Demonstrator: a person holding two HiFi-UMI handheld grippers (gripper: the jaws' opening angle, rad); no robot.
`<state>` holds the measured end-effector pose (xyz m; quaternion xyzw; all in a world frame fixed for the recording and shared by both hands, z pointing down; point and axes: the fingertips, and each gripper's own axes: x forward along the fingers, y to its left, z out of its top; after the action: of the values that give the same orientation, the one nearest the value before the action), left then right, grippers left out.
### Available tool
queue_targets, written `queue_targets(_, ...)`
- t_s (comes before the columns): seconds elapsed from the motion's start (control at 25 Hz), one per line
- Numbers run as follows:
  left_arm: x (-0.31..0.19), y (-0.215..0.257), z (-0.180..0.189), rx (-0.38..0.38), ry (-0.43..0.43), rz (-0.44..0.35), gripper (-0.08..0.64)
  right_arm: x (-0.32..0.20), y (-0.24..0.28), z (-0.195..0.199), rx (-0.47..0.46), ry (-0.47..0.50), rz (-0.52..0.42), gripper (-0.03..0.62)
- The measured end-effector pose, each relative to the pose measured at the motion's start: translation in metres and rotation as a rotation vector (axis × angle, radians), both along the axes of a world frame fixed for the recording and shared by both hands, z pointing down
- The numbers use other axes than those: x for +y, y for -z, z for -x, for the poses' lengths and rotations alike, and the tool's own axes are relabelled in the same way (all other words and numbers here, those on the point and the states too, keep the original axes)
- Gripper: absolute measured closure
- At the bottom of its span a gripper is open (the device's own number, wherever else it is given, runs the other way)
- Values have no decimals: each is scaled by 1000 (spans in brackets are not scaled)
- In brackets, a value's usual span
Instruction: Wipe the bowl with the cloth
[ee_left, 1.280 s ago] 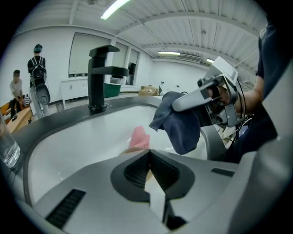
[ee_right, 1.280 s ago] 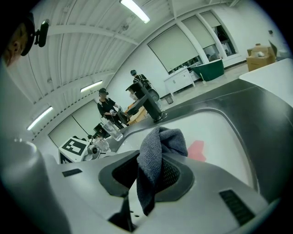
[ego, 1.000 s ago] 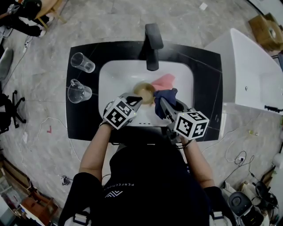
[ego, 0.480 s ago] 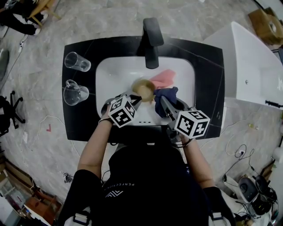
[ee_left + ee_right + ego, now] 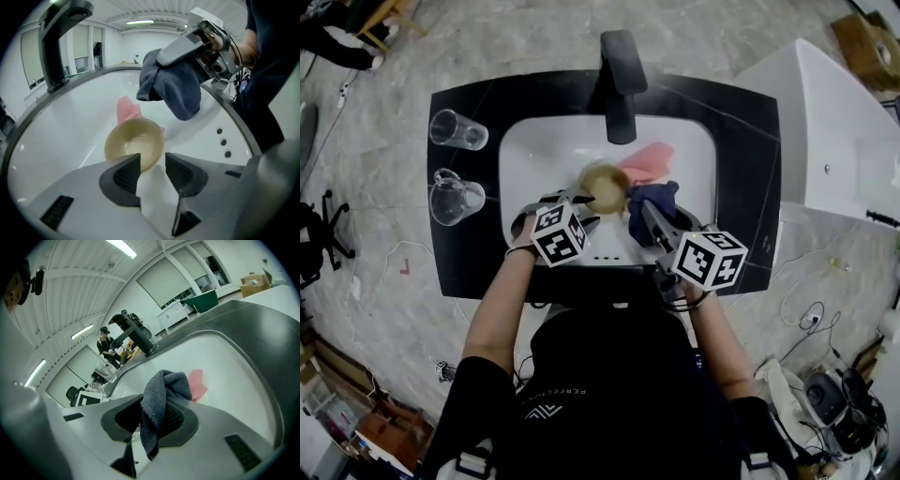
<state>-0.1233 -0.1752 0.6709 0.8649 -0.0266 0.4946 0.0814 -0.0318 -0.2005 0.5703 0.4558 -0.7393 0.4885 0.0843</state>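
Small round beige bowl (image 5: 605, 185) sits tilted in the middle of a white rectangular sink basin (image 5: 530, 155), its opening turned toward the basin's front. A flat pink rag (image 5: 647, 161) lies against the bowl's far side, toward the basin's back right. A black tap (image 5: 621, 84) arches over the basin's back edge.

The left gripper (image 5: 152, 161) reaches in over the basin's front edge. Its jaws have just been opening and stand apart with nothing between them. The bowl's near rim lies just beyond their tips.

The right gripper (image 5: 157, 416) is at the basin's front right, jaws clamped on a bunched dark blue-grey cloth (image 5: 161, 394). The cloth hangs over the basin just right of the bowl, apparently clear of it.

The step in hand looks like steadying the bowl. It would go best with one left jaw inside the near rim and one outside, closed firmly, since the smooth bowl could skid on the glossy basin. The opening should face the cloth, so the loose fold reaches the inside before the hard jaw tips.
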Motion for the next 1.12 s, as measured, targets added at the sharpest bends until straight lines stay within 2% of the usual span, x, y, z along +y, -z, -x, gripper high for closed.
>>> queue_targets(0.12, 0, -6, -6, -13, -46, -45, 393, -1, -2, -2, 0, -6, 6, 497)
queue_targets(0.36, -1, -14, -12, -27, -82, -12, 388, -2, -9, -5, -4, -9, 20, 497)
queue_targets(0.52, 3, -24, -10, -88, -180, -40, 391, -2, -12, -2, -7, -4, 31, 497)
queue_targets(0.68, 4, -29, -11, -98, -241, -80, 472, -3, -12, -1, 3, 3, 28, 497)
queue_targets(0.96, 1, -15, -20, -42, -183, -69, 541, -4, -5, -8, -7, -15, 12, 497)
queue_targets(1.12, -5, -3, -19, -18, -127, -82, 543, -5, 7, -10, -23, 1, -21, 497)
